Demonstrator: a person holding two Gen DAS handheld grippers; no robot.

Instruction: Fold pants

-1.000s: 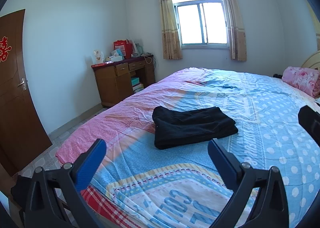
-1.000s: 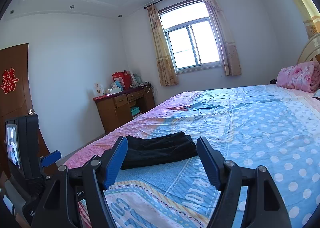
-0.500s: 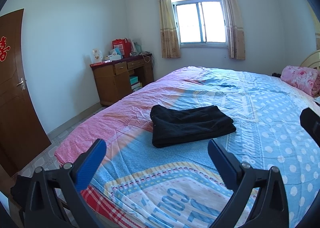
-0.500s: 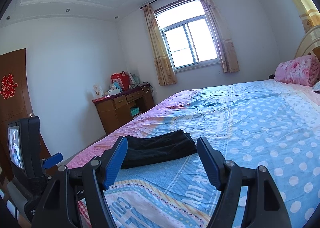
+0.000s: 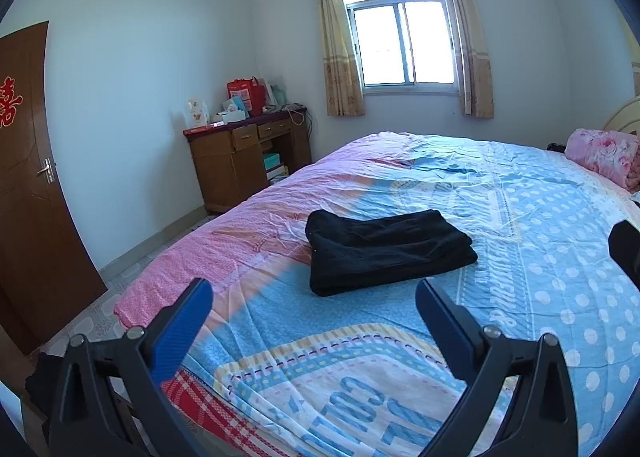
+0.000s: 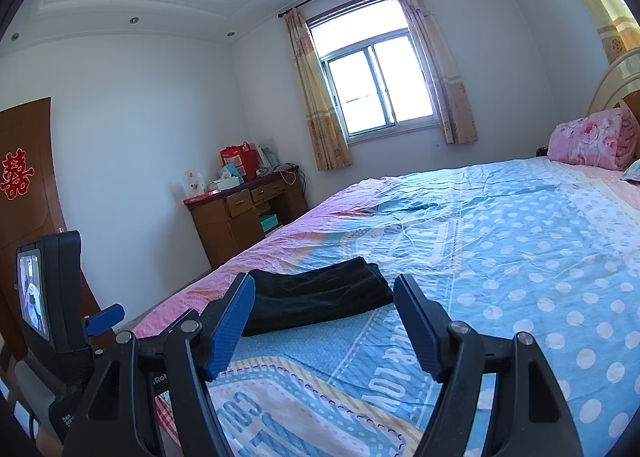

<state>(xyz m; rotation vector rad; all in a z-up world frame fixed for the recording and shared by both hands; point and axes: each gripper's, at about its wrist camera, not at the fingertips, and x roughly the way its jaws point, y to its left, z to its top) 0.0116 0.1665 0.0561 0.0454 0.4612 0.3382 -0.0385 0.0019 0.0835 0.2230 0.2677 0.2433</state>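
The black pants lie folded in a flat rectangular stack on the bed, on its pink and blue patterned cover. They also show in the right wrist view. My left gripper is open and empty, held above the bed's near end, short of the pants. My right gripper is open and empty, low over the bed and a little short of the pants. The left gripper's body with its small screen shows at the left of the right wrist view.
A pink floral rolled quilt lies at the bed's head on the right. A wooden desk with bags and boxes stands by the far wall under the curtained window. A brown door is on the left. Tiled floor runs beside the bed.
Both grippers have drawn back and tilted slightly upward from the pants; the views show more wall and ceiling. The pants lie still, and both jaws stay open.
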